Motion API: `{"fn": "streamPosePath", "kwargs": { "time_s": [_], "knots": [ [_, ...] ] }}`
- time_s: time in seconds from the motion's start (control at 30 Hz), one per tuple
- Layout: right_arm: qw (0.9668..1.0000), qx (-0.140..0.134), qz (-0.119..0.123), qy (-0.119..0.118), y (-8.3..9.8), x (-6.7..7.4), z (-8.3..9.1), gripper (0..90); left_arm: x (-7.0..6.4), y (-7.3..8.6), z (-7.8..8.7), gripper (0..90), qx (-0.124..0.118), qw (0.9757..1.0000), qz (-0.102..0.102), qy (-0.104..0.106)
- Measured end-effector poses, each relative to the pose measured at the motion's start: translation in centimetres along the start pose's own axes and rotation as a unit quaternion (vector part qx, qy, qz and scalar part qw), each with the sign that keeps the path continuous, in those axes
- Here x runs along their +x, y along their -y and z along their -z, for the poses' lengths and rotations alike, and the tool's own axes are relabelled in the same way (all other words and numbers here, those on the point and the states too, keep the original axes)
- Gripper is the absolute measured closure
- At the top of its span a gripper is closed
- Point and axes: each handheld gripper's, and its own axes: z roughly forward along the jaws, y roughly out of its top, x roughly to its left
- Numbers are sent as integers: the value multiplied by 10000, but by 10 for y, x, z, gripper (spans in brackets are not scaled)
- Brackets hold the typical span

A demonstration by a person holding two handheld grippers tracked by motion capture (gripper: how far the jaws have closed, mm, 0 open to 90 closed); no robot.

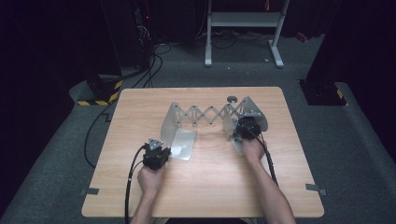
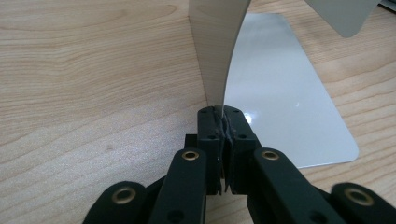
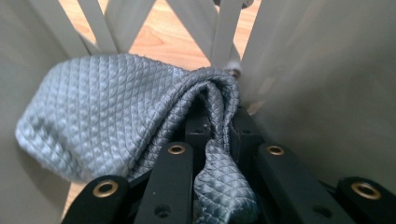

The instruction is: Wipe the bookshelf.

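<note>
On the wooden table (image 1: 210, 186), center-back, we note an expandable metal bookend rack (image 1: 210, 115): two end plates joined by a scissor lattice, w/ flat base plates lying on the wood.

Left gripper (image 2: 222, 116): jaws pinched tight on the thin edge of the rack's left upright plate (image 2: 212, 51), which rises curved from betw. the pads. Its flat base plate (image 2: 280, 88) lies on the table just beside the jaws. In the high view our left hand (image 1: 150, 179) sits at the near-left of the rack, forearm coming straight in from the bottom edge, gripper pointing fwd toward the plate.

Right gripper (image 3: 219, 116): jaws clamped on a grey quilted cloth (image 3: 107, 107), fabric bunched betw. the pads and spilling to the left. Cloth presses against the rack's inner face where the lattice bars (image 3: 100, 23) meet the right end plate (image 3: 327, 70). High view: right hand (image 1: 252, 149) reaches fwd, forearm angled inward from bottom right, gripper tucked inside the right end of the rack.
</note>
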Motion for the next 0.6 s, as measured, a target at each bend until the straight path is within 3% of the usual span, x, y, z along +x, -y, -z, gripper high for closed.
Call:
{"fn": "streamPosePath", "kwargs": {
  "time_s": [0.1,0.23,0.6],
  "knots": [
    [10000,-23,-38,-15,1,-2,4,816,0,0,0,863,-1,10000,10,7],
    [9989,-346,-294,-101,-6,-7,24,816,0,0,0,863,-3,10000,12,10],
    [9939,-1032,-394,-17,-21,-17,68,816,1,0,0,864,-6,10000,8,17]
  ]
}}
